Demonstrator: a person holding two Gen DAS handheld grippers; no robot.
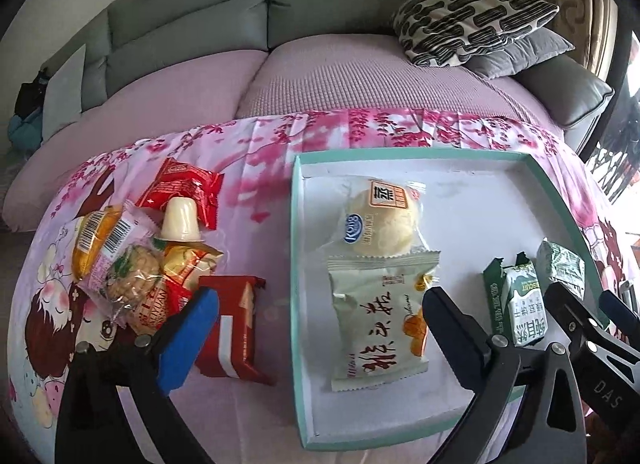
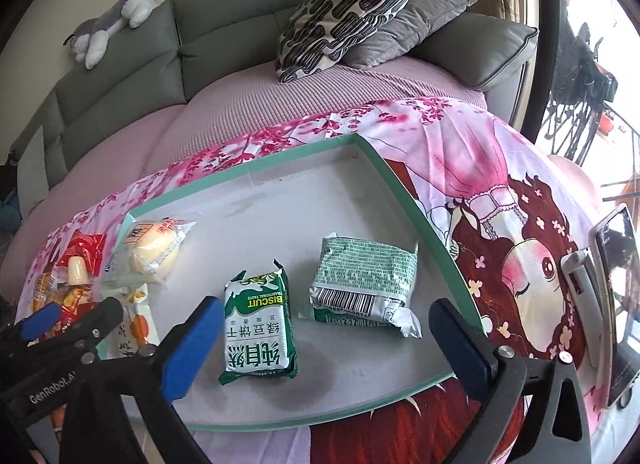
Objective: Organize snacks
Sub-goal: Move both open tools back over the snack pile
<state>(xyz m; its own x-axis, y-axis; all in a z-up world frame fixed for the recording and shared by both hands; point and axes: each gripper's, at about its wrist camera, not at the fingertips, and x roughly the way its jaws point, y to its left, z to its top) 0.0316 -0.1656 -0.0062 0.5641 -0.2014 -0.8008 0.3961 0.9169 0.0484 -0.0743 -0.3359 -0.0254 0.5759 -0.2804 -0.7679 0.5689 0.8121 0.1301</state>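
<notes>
Left tongs [image 1: 316,328] gape wide, nothing gripped, one finger above the red wrapper [image 1: 234,332], the other over the pale pastry packet [image 1: 380,328] lying flat in the teal-rimmed tray [image 1: 297,304]. Right tongs [image 2: 326,348] spread wide too, holding nothing, straddling the green biscuit pack [image 2: 260,328] and its twin [image 2: 364,284], which lies barcode-up just beside it. A wrapped bun [image 1: 380,220] sits behind the pastry. Loose snacks [image 1: 132,260] are piled on the floral cloth [image 1: 256,192] left of the tray.
</notes>
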